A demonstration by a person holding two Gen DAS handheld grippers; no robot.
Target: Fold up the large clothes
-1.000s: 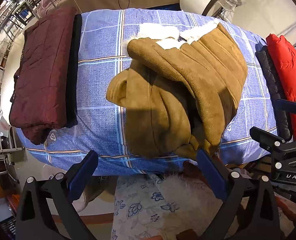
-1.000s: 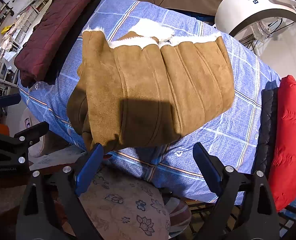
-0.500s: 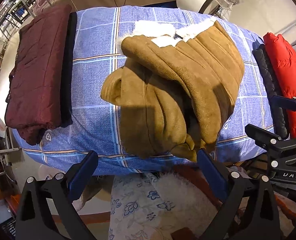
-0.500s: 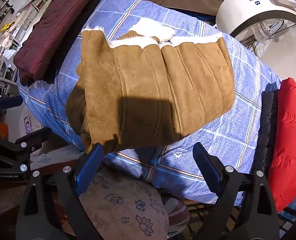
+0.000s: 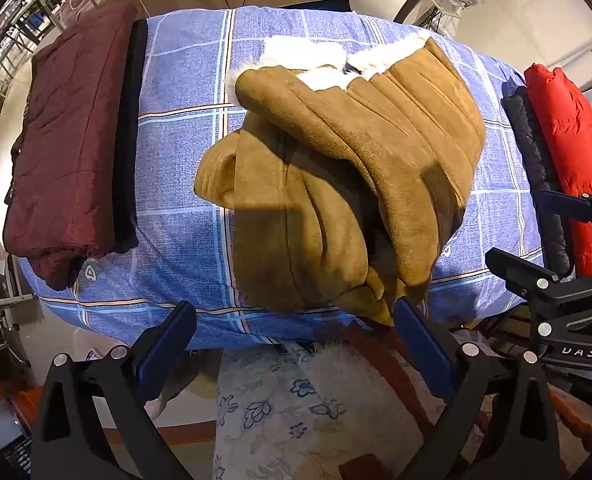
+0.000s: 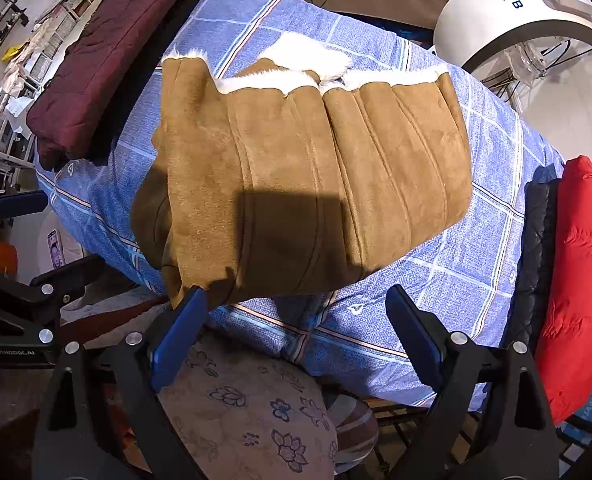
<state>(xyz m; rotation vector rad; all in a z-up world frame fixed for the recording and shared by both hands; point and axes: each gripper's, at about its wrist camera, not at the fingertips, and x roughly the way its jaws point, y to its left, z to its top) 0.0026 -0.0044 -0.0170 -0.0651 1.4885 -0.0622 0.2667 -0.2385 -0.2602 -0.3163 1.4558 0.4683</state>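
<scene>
A tan suede coat with white fleece lining (image 5: 336,184) lies folded into a thick bundle in the middle of a bed covered with a blue checked sheet (image 5: 176,160), its fleece collar toward the far side and its folded end at the near edge. The left tool (image 5: 292,320) is spread wide and empty just short of that near edge, its right blue pad close to the coat's lowest corner. The right tool (image 6: 296,308) is likewise spread and holds nothing, its left pad right at the coat's hanging corner. A folded maroon quilted jacket (image 5: 68,152) lies at the sheet's left side, a red puffer jacket (image 6: 576,280) at the right.
</scene>
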